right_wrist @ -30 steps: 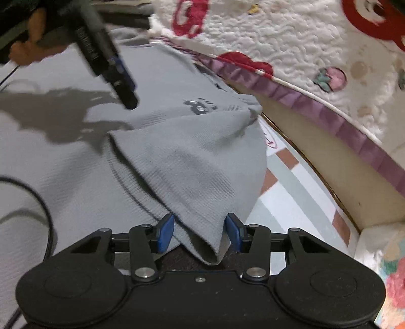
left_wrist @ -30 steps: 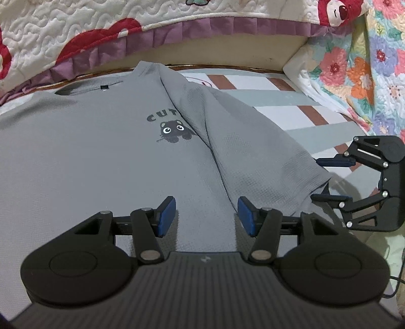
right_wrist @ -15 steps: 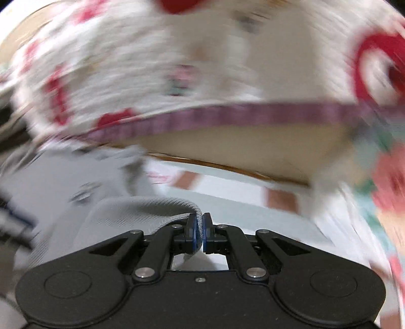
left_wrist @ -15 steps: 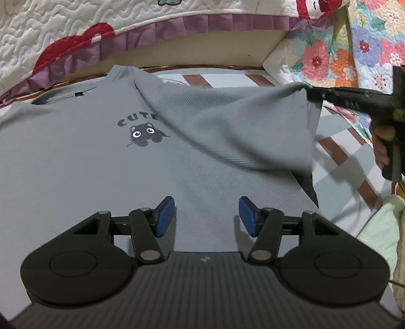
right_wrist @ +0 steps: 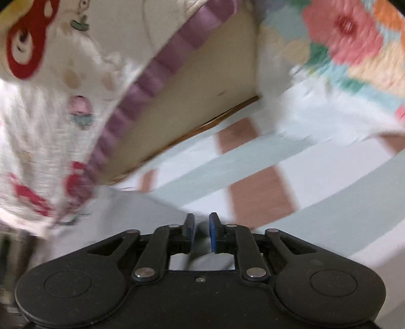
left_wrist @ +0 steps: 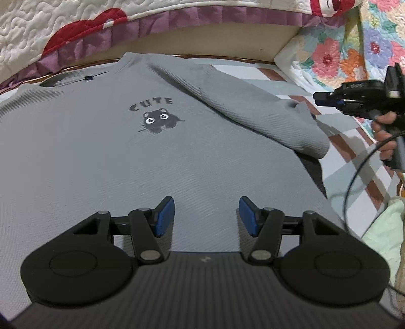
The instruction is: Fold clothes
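Note:
A grey T-shirt [left_wrist: 106, 151] with a black cat and "CUTE" print lies flat on the bed, collar at the far side. Its right sleeve [left_wrist: 265, 111] lies spread out toward the right. My left gripper [left_wrist: 206, 215] is open and empty, low over the shirt's lower front. My right gripper [left_wrist: 326, 97] is beside the sleeve's end, apart from it. In the blurred right wrist view its jaws [right_wrist: 201, 230] stand slightly parted, with grey cloth [right_wrist: 141, 215] below them, not pinched.
A quilt with a purple frill [left_wrist: 177, 20] hangs along the far side above a beige bed frame [left_wrist: 202, 43]. A floral quilt [left_wrist: 341, 53] is at the right. A striped sheet [left_wrist: 354, 157] covers the bed. A pale green cloth [left_wrist: 384, 232] and a black cable [left_wrist: 354, 177] lie at right.
My right gripper pinched the sleeve end, pulled it out to the right, then let it go. The sleeve now lies spread out. My left gripper stayed open over the shirt.

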A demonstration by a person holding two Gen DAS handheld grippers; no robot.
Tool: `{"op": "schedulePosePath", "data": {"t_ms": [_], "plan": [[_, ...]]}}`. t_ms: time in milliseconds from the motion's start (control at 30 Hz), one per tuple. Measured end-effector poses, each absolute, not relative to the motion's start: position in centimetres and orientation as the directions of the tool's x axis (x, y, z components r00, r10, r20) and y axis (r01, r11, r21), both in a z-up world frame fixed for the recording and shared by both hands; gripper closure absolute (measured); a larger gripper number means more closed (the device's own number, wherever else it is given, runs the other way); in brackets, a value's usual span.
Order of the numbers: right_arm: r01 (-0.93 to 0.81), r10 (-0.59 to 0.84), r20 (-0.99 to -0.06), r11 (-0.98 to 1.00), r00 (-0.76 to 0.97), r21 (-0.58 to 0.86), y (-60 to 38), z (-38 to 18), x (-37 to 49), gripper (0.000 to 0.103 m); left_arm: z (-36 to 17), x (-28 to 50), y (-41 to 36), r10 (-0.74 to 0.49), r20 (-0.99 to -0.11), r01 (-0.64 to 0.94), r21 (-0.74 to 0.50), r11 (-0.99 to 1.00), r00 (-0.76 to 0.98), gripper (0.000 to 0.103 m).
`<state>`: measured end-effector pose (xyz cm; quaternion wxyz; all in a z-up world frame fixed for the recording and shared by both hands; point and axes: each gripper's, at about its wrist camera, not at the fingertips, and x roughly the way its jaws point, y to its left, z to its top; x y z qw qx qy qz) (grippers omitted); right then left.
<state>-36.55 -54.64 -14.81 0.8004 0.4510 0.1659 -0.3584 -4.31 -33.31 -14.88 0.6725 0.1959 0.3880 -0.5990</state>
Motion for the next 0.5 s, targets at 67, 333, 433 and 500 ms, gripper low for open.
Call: {"op": "schedulePosePath", "data": {"t_ms": [67,333,433,500], "plan": [[0.682,-0.351,-0.588,0.302,0.729,0.666,-54.7,-15.8,-36.2,0.070,-15.0,-4.2,-33.4,-0.651,-0.759,0.955,-0.203,0.216,-0.014,0.047],[0.710,-0.323,-0.636,0.397,0.701,0.581,-55.5,-17.4,-31.2,0.054,-15.0,-3.6,-33.7,-0.644,-0.765,0.954,-0.179,0.240,0.019,0.047],[0.729,-0.462,-0.578,0.547,0.673,0.412,-56.8,-16.4,-30.1,0.098,-14.6,-3.0,-33.4,-0.645,-0.762,0.948,-0.165,0.270,0.051,0.047],[0.730,-0.530,-0.507,0.553,0.680,0.402,-58.3,-15.3,-31.2,0.099,-14.4,-2.5,-32.9,-0.652,-0.756,0.944,-0.170,0.283,0.060,0.047]]}}
